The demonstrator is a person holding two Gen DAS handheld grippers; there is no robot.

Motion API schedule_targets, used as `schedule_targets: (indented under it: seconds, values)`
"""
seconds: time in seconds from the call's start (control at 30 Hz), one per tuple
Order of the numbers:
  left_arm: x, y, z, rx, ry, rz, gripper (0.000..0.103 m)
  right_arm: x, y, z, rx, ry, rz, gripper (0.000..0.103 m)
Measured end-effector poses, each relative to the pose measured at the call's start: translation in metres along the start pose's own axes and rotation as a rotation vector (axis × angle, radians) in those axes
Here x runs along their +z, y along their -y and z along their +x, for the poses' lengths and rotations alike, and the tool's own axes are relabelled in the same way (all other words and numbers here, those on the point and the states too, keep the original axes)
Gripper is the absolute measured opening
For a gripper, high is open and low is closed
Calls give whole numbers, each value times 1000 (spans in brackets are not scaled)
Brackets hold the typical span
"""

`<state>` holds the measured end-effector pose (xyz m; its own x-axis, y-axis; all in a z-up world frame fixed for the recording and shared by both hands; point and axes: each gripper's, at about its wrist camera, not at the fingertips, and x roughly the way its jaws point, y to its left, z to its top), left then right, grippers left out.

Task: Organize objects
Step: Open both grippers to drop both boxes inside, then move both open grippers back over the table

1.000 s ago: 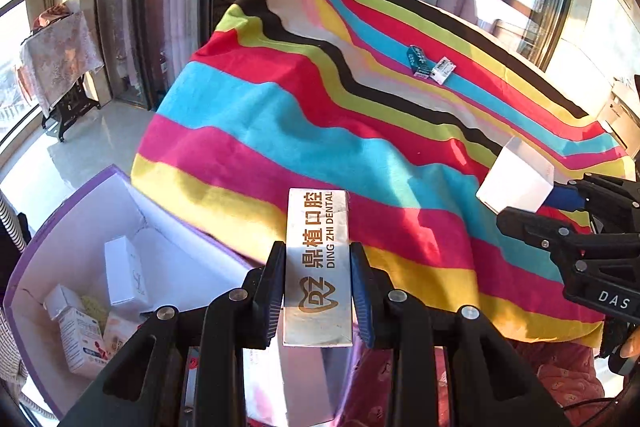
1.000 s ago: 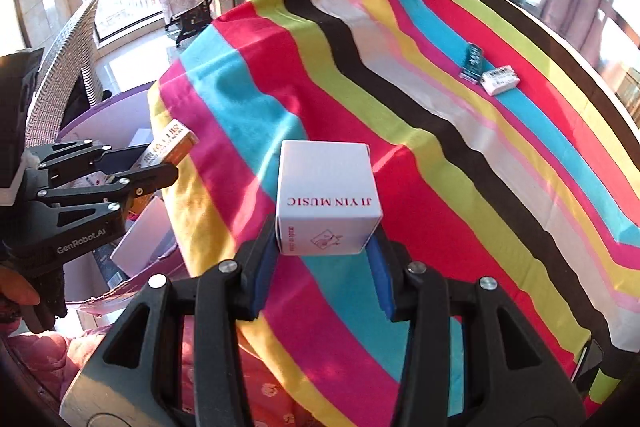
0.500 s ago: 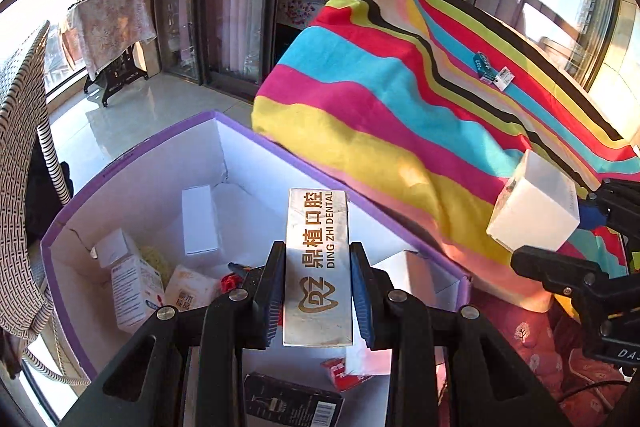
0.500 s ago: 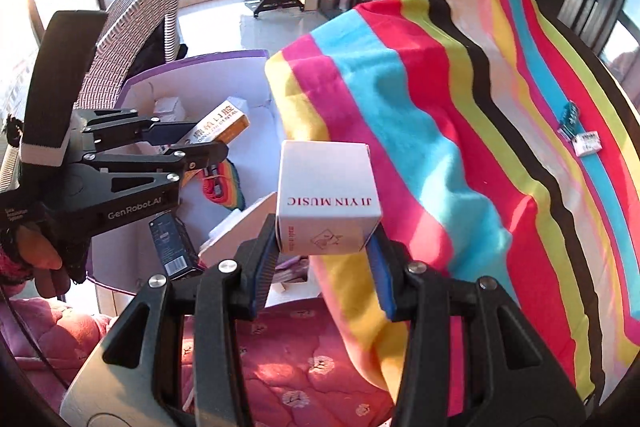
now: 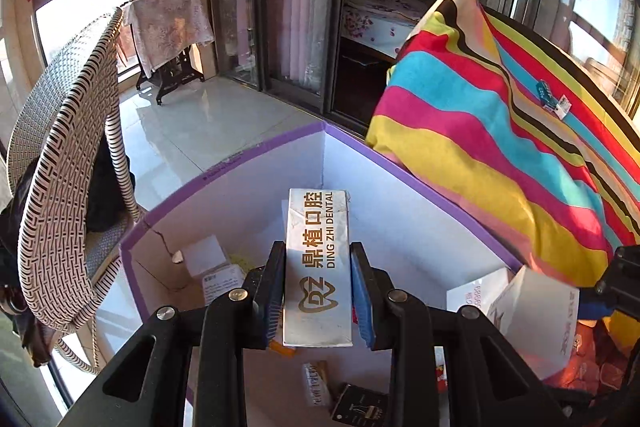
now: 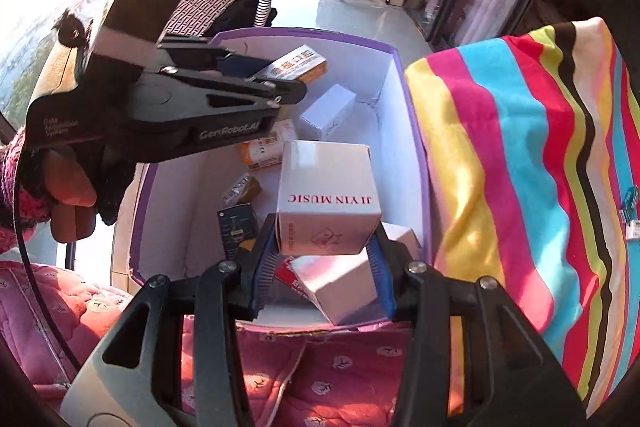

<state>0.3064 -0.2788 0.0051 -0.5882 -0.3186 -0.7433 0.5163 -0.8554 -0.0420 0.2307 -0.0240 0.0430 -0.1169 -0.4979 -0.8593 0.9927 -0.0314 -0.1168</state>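
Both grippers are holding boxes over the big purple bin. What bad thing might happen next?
The left gripper and right gripper hang close together over the purple-rimmed white bin, so they might bump. The white cube-shaped JI YIN MUSIC box could land on the white carton below and tip. The tall silver DING ZHI DENTAL box may topple when dropped.

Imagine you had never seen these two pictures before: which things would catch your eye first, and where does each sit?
First, the striped cloth, in bright bands on the right of both views. Next, the two held cartons: the left tool grips a DING ZHI DENTAL box, the right tool a white JI YIN MUSIC box. Both hang over the purple-rimmed bin of small packages.
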Motion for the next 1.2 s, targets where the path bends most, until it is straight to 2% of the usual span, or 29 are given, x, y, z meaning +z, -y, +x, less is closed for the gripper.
schedule_targets:
  seconds: [0.03,0.07,0.1,0.13,0.17,0.27,0.37,0.5,0.6,0.67,0.8,0.9,1.0,1.07,1.17,1.2]
  values:
    - [2,-3,0,14,3,-5,33,2,-5,3,13,4,-15,48]
    - [4,-7,2,32,1,-16,39,5,-9,5,27,8,-25,50]
    - [6,-11,3,55,-4,-32,58,6,-11,5,41,14,-33,56]
    - [7,-16,5,75,-12,-49,70,6,-13,4,49,22,-40,64]
    - [8,-18,6,89,-15,-66,86,6,-13,3,43,36,-43,67]
    - [9,-15,6,77,-3,-98,87,1,5,-5,-12,71,-4,71]
    - [18,11,10,19,1,-61,87,-11,46,-19,-73,107,125,72]
    - [43,74,15,-142,19,33,87,-46,122,-39,-185,142,376,79]
    - [65,135,23,-283,28,89,88,-75,181,-49,-278,127,544,79]
    - [82,180,34,-333,38,146,89,-95,218,-55,-320,135,638,80]
    - [116,266,81,-347,-10,244,89,-126,290,-57,-398,123,782,80]
    - [134,307,115,-335,-56,268,89,-150,345,-51,-414,102,914,80]
    - [141,322,141,-292,-99,280,89,-168,394,-49,-418,125,1055,80]
    - [141,325,143,-284,-102,293,91,-171,423,-50,-432,148,1120,80]
    - [138,331,144,-300,-122,338,103,-164,463,-48,-451,188,1180,80]
    - [137,333,144,-285,-124,353,103,-160,475,-48,-454,205,1198,80]
